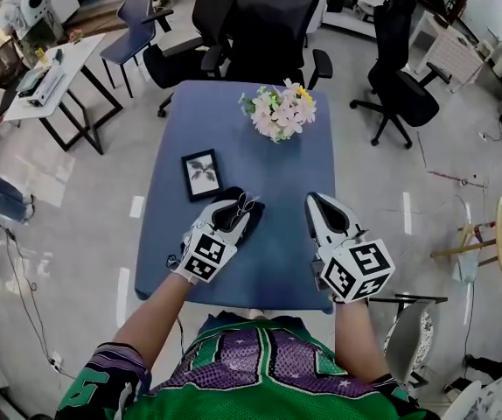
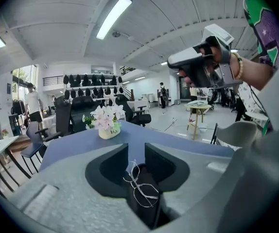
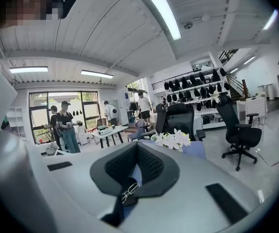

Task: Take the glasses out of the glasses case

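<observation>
Head view: L gripper [image 1: 233, 210] jaws apart over glasses [image 2: 140, 188] (on case [image 1: 256, 210]); R gripper [image 1: 317, 204] closed, alongside.

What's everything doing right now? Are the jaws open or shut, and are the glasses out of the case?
Left gripper: jaws apart, holding nothing.
Right gripper: jaws together, holding nothing.
Glasses case: lying on the table; open or shut, I can't tell.
Glasses: lying on top of the case, not held.
Picture frame: lying flat.
Flowers: standing upright.
</observation>
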The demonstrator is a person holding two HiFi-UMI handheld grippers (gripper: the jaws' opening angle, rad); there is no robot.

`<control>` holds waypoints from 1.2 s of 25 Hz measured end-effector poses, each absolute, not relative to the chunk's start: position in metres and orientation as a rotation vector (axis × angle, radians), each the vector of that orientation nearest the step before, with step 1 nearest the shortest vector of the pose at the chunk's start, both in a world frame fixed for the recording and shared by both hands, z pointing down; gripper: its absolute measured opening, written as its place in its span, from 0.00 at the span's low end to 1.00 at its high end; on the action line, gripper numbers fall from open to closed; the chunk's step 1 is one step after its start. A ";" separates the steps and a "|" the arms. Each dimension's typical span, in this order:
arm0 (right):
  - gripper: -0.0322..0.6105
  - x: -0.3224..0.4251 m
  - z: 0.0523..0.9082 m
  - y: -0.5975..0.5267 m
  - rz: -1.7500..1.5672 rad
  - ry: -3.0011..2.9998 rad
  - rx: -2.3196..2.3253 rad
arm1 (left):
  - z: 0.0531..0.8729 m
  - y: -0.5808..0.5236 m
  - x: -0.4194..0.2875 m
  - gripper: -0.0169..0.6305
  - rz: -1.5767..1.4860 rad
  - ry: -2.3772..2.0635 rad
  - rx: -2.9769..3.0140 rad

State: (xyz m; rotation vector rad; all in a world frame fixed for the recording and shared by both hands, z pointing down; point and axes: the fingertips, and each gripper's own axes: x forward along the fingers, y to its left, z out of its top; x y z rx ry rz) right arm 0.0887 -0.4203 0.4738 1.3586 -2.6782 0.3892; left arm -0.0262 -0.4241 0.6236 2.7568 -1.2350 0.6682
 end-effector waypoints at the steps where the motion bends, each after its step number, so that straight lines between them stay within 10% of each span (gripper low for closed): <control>1: 0.05 0.089 0.476 -0.422 0.395 -2.677 1.355 | 0.630 -0.427 -0.024 0.19 0.689 -1.226 2.757; 30: 0.05 0.087 0.508 -0.448 0.502 -2.673 1.236 | 0.746 -0.458 -0.006 0.19 1.115 -1.039 2.556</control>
